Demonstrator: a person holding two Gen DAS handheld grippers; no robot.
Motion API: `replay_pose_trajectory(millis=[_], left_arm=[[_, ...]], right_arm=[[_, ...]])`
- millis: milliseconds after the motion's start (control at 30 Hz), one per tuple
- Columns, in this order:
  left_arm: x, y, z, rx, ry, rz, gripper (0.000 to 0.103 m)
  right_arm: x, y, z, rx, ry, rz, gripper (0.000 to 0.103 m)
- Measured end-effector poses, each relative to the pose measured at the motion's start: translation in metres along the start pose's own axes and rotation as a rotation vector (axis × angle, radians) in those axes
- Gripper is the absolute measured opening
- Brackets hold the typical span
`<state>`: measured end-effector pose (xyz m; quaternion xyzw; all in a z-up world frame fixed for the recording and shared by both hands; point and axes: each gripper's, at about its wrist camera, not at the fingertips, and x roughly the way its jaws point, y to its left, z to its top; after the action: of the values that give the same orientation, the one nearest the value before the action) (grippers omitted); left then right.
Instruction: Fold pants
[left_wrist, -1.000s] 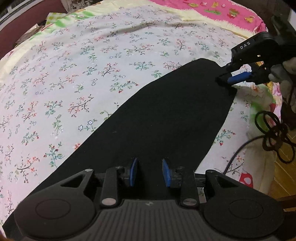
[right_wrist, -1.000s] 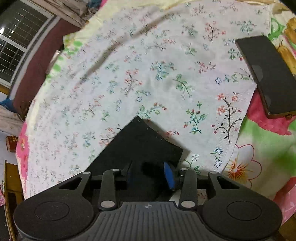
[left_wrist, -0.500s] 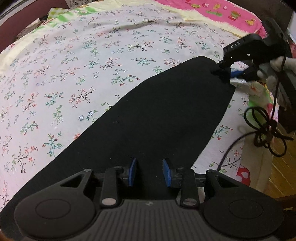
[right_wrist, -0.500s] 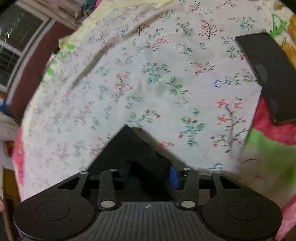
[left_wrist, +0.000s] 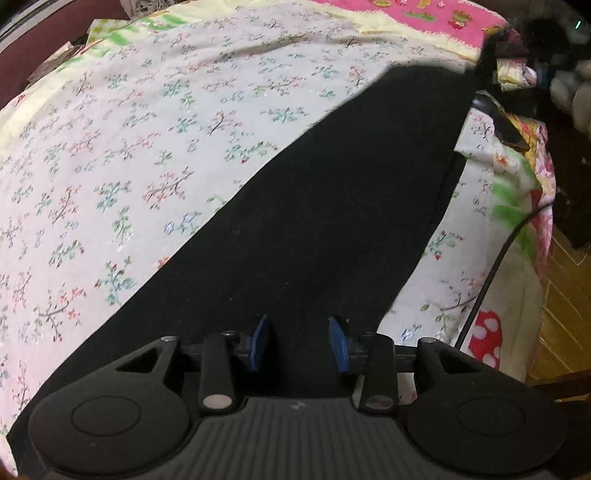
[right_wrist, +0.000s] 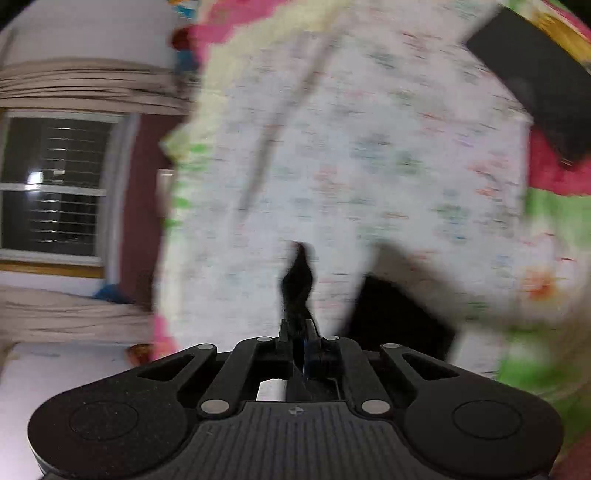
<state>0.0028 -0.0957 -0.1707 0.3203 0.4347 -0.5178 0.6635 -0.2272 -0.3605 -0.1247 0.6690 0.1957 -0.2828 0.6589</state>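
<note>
Left wrist view: the black pants (left_wrist: 332, 221) lie as a long matte, smooth band on the bed (left_wrist: 147, 147), running from 7 o'clock up to 1 o'clock over a floral cotton sheet. The left tool (left_wrist: 299, 343) hovers over the near end, its blue pads (left_wrist: 260, 341) spread and opening, wider than a second ago, not pressing the cloth. At 1 o'clock the far corner has lifted off the sheet. In the blurred right wrist view the right tool (right_wrist: 301, 345), rolled since before, is pressed together pinching a peaked fold of pants, and a dark phone (right_wrist: 535, 92) lies at 2 o'clock
</note>
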Motion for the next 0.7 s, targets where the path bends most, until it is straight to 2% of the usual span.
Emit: replay_pose_trajectory(millis=[100,167,233,333,433,500,600,700], left_arm=[[-0.004,0.004,-0.005,-0.011,0.004,0.012,0.047],[-0.007,0.006,-0.01,-0.029,0.003,0.022,0.047],[-0.01,0.005,-0.014,-0.048,-0.011,0.014,0.047],[-0.018,-0.011,-0.011,-0.045,-0.068,-0.033,0.047],[-0.018,-0.026,-0.01,-0.047,-0.094,-0.087,0.048],[-0.018,-0.03,-0.014,-0.041,-0.096,-0.054,0.048],[-0.017,-0.018,-0.028,-0.074,-0.071,0.02,0.048],[-0.014,0.004,-0.046,-0.135,-0.033,0.107,0.048]], right_arm=[[0.026,-0.037,-0.001,0.055,0.057,-0.164,0.0],[0.034,-0.043,-0.005,0.0,0.064,-0.229,0.0],[0.035,-0.039,-0.007,-0.027,0.059,-0.24,0.0],[0.031,-0.026,-0.003,-0.037,0.053,-0.23,0.0],[0.027,-0.01,0.007,-0.099,0.018,-0.232,0.0],[0.039,-0.009,0.013,-0.156,0.035,-0.297,0.0],[0.061,0.0,0.003,-0.333,0.083,-0.421,0.0],[0.07,0.011,-0.007,-0.404,0.109,-0.428,0.0]])
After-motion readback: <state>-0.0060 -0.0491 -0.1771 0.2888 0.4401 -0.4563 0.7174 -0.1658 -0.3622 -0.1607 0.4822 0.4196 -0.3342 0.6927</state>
